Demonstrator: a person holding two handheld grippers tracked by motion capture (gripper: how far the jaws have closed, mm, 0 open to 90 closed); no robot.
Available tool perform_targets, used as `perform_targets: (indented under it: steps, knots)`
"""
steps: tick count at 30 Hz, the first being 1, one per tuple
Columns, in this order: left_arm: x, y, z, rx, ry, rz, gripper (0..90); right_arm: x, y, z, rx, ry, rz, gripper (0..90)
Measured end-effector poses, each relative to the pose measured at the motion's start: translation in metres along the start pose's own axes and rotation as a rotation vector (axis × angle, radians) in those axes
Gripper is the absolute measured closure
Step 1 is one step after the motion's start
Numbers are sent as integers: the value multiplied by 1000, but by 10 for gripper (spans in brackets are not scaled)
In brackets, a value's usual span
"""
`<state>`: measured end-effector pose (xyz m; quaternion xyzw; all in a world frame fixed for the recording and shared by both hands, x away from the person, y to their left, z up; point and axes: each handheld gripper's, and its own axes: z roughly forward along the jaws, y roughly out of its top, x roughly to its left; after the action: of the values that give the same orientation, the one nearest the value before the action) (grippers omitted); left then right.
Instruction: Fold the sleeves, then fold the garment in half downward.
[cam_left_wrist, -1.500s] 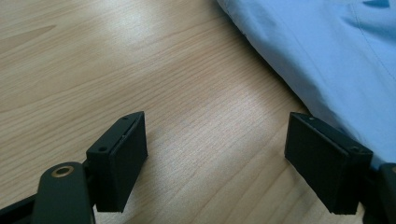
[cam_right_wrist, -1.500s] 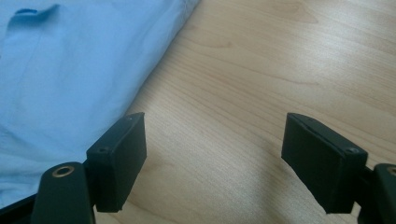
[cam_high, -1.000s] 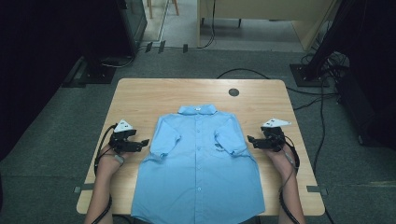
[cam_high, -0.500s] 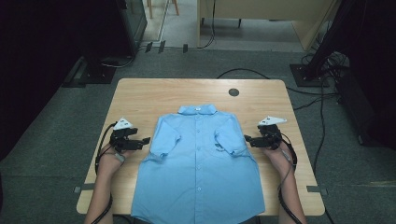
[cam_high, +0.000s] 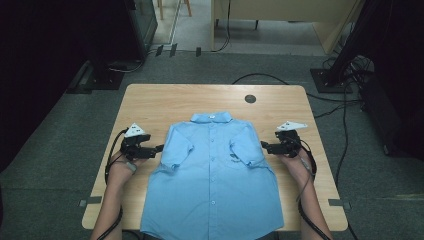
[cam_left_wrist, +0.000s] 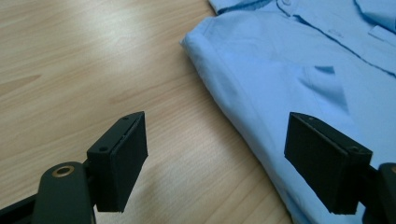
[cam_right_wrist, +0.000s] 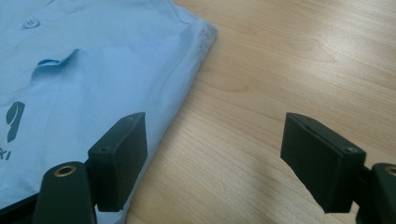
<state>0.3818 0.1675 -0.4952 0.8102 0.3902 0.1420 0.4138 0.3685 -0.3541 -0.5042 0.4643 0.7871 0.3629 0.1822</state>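
A light blue short-sleeved button-up cloth shirt (cam_high: 212, 177) lies flat and face up in the middle of the light wooden counter (cam_high: 175, 100). Its collar (cam_high: 212, 117) points to the far edge, and its bottom hem reaches the near edge, where the person sits. Both short sleeves are folded in over the shirt's front. The left tool (cam_high: 159, 148) is near the left edge of the counter, just beside the shirt's left sleeve (cam_high: 176, 147). Its two black jaws stand wide open and hold nothing. In the left gripper view, the left tool (cam_left_wrist: 215, 161) has the sleeve's edge (cam_left_wrist: 243, 112) running between its jaws, but the pads do not press on it. The right tool (cam_high: 263, 145) is near the right edge of the counter, just beside the shirt's right sleeve (cam_high: 247, 147). Its jaws are wide open too and hold nothing. In the right gripper view, the right tool (cam_right_wrist: 212, 161) has one jaw over the blue cloth (cam_right_wrist: 93, 70) and the other over bare wood (cam_right_wrist: 289, 56). A small dark round spot (cam_high: 250, 98) sits on the counter near the far edge, well apart from the shirt.
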Motion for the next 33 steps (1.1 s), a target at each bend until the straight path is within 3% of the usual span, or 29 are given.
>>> perform_targets:
  steps: [6,12,22,26,27,28,31,33]
  knots:
    - [0,8,8,3,6,30,214,1,3,3,-1,-9,-14,234]
    - [1,10,18,23,11,31,214,1,4,4,-1,-22,-25,241]
    - [-11,19,25,34,11,66,239,2,10,4,1,-34,-19,308]
    - [-13,21,27,30,12,67,273,4,12,4,4,-28,-24,376]
    - [-14,22,27,31,14,68,274,4,13,5,2,25,8,397]
    - [-14,23,28,30,17,68,286,3,14,6,2,36,16,418]
    - [-15,26,30,21,-18,36,296,5,17,7,5,27,-2,454]
    - [-15,29,32,16,-20,30,298,6,18,8,6,19,-13,473]
